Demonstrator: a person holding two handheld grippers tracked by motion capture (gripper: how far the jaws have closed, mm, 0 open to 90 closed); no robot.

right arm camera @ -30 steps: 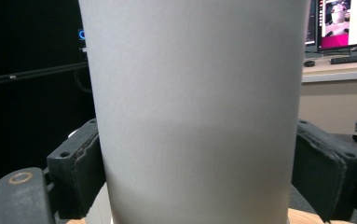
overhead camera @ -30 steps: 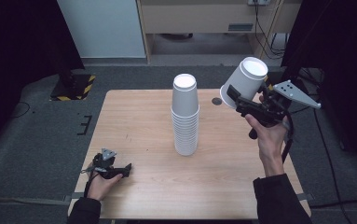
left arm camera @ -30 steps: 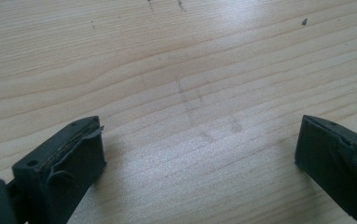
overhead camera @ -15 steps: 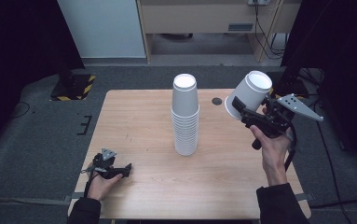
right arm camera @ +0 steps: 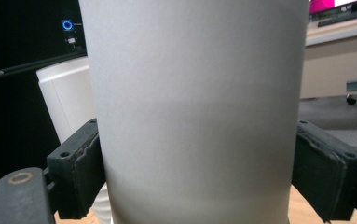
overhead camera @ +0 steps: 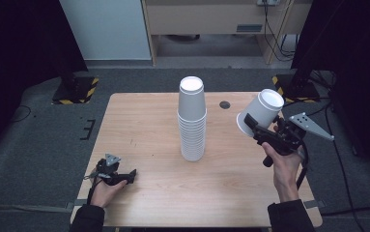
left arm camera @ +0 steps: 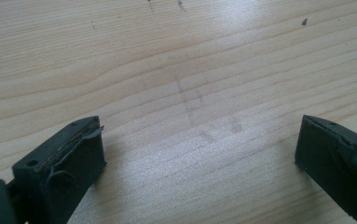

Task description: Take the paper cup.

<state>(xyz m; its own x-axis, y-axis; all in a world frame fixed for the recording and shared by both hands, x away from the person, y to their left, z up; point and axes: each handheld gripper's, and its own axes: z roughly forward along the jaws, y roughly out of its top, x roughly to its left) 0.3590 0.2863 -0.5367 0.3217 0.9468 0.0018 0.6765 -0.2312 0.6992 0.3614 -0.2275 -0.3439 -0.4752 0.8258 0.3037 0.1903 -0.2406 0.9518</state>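
High view, right of frame: the right tongs (overhead camera: pixel 251 126) clamp a smooth white paper cup (overhead camera: pixel 261 112), tilted, above the pale wood-grain tabletop (overhead camera: pixel 149 121). Centre stands a tapered cup stack (overhead camera: pixel 192 118). Lower left, the left tongs (overhead camera: pixel 129 175) gape wide, empty.

The table (overhead camera: pixel 149 130) is pale wood with a clear grain and a soft sheen (a few faint scuffs show in the left gripper view). The held cup (right arm camera: pixel 195 112) looks like matt white paper, finely textured; the stack (overhead camera: pixel 192 121) looks the same. The right gripper (right arm camera: pixel 195 177) has matt black jaws, their pads worn and rough at the edges, and its top plate (overhead camera: pixel 310 125) is dull grey. The floor (overhead camera: pixel 42 140) is grey and carpet-like.
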